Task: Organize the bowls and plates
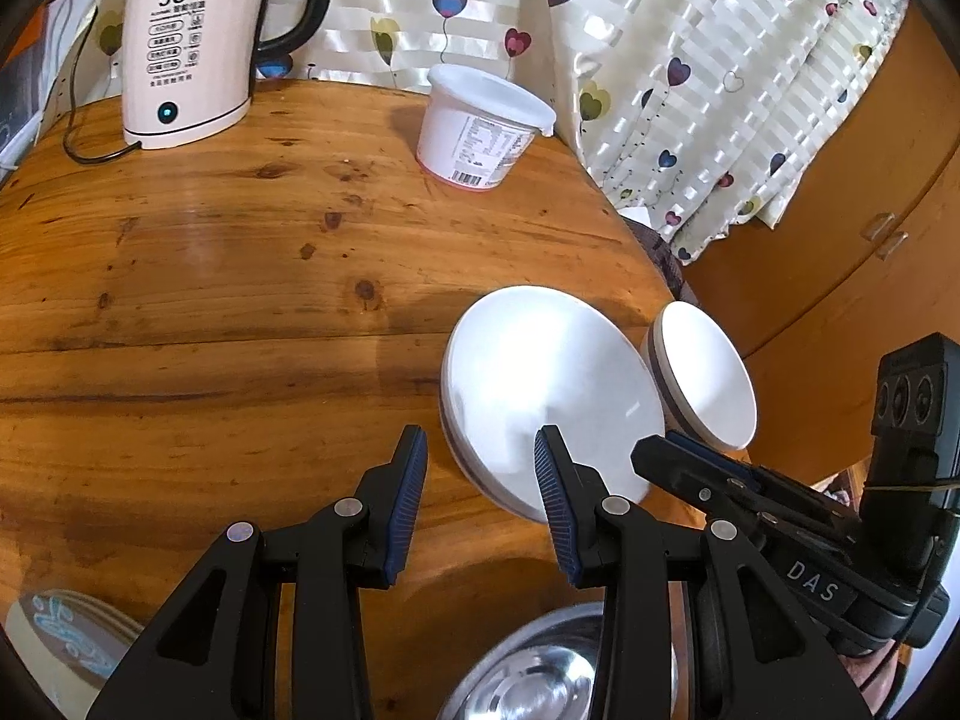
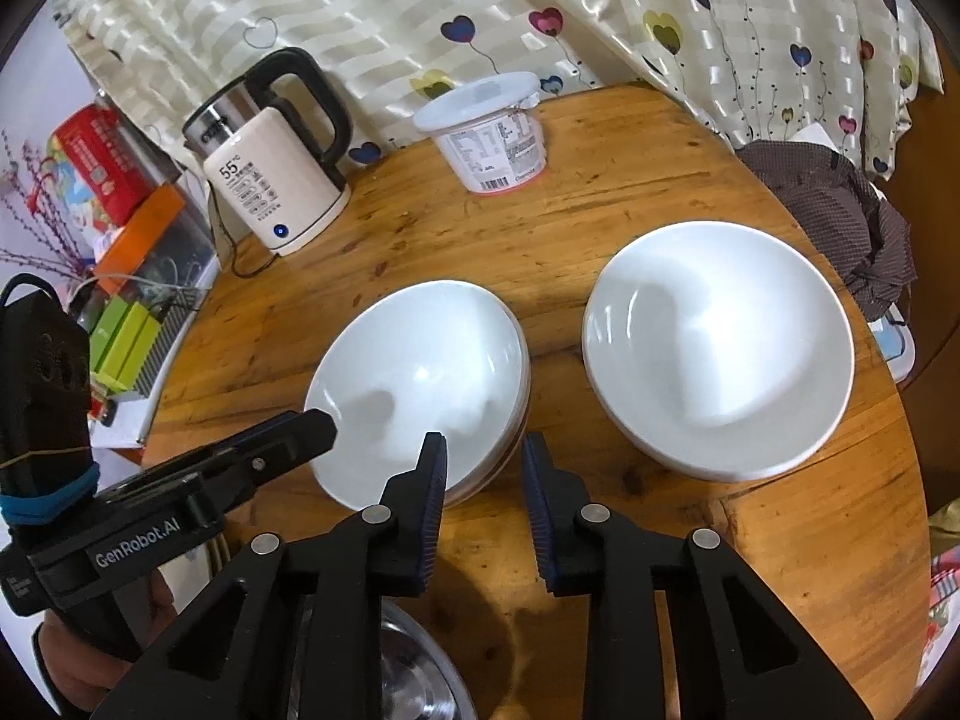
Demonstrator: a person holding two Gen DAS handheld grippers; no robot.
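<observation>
A: Right wrist view is showing my right tongs tilting down over the table, released, gripping nothing, beside the stacked bowls' rim; stacked plates are sitting just right.

B: Left wrist view is adding my left tongs, also released, one pad overlapping the bowls, plus a decorated dish at lower left.

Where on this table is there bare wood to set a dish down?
The widest bare patch of the table lies between the kettle, the lidded tub and the stacked white bowls. A narrower strip runs between tub and white dishes. It is crowded near the right edge, where the bowls, the white plates and the steel bowl sit close.
</observation>
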